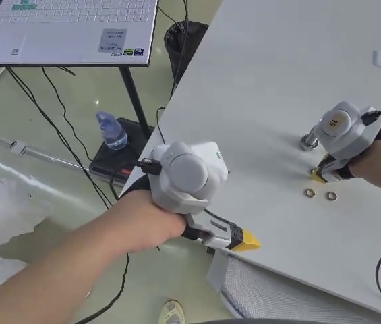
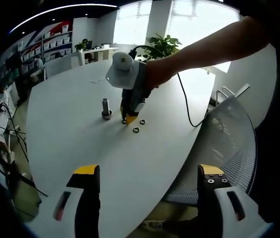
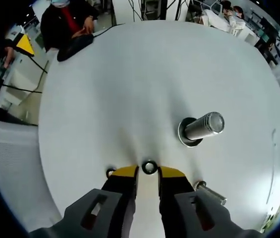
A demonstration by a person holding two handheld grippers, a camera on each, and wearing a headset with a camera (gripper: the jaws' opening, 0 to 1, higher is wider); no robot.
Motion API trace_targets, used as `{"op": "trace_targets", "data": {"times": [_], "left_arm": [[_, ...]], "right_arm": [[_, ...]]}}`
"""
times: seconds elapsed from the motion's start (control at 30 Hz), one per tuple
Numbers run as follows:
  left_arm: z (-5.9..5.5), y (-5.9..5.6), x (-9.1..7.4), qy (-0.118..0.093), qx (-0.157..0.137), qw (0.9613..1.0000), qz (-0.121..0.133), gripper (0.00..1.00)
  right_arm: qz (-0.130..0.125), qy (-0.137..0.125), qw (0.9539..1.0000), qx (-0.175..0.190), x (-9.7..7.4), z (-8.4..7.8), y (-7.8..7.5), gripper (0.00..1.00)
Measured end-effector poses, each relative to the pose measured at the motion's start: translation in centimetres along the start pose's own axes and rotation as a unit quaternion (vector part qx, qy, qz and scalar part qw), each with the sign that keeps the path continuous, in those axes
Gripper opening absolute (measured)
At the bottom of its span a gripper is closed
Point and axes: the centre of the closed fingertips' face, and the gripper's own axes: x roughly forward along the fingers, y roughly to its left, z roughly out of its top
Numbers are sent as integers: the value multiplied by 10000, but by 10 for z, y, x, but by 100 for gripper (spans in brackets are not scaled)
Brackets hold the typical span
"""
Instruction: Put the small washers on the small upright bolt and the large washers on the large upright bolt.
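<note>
Washer (image 3: 149,167) flat on bench (image 3: 130,74), touching my right gripper (image 3: 148,171) tips; jaws nearly together, pinch unclear. Large bolt (image 3: 201,127) upright nearby. Left gripper (image 2: 148,169) spread wide at bench edge.

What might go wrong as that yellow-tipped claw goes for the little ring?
The nearest washer lies flat at the right gripper's tips and may skid away instead of being gripped. The second washer and the small bolt sit close beside its jaws and might be knocked.
</note>
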Motion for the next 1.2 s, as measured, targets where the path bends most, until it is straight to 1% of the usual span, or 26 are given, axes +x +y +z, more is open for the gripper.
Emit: {"op": "trace_targets", "data": {"times": [0.13, 0.4, 0.5, 0.57, 0.83, 1.03, 1.2], "left_arm": [[-2, 0, 0, 26, -3, 10000, 3, 79], [-4, -2, 0, 31, -21, 10000, 4, 78], [-5, -2, 0, 36, -47, 10000, 7, 78], [-5, -2, 0, 51, -36, 10000, 7, 77], [-2, -1, 1, 7, -48, 10000, 17, 77], [-3, -2, 1, 25, -50, 10000, 18, 77], [-4, -2, 1, 52, -34, 10000, 23, 76]], "right_arm": [[-23, 61, 10000, -41, -1, -1, 1, 17], [-46, 141, 9999, 46, -2, 0, 2, 15], [-73, 212, 9997, -10, -2, 0, 3, 15], [-95, 254, 9995, -140, -2, 0, 4, 15], [-95, 251, 9996, -103, -2, -1, 2, 14], [-153, 271, 9994, -150, -2, -1, 3, 13], [-120, 267, 9995, -112, -2, 0, 3, 13]]}}
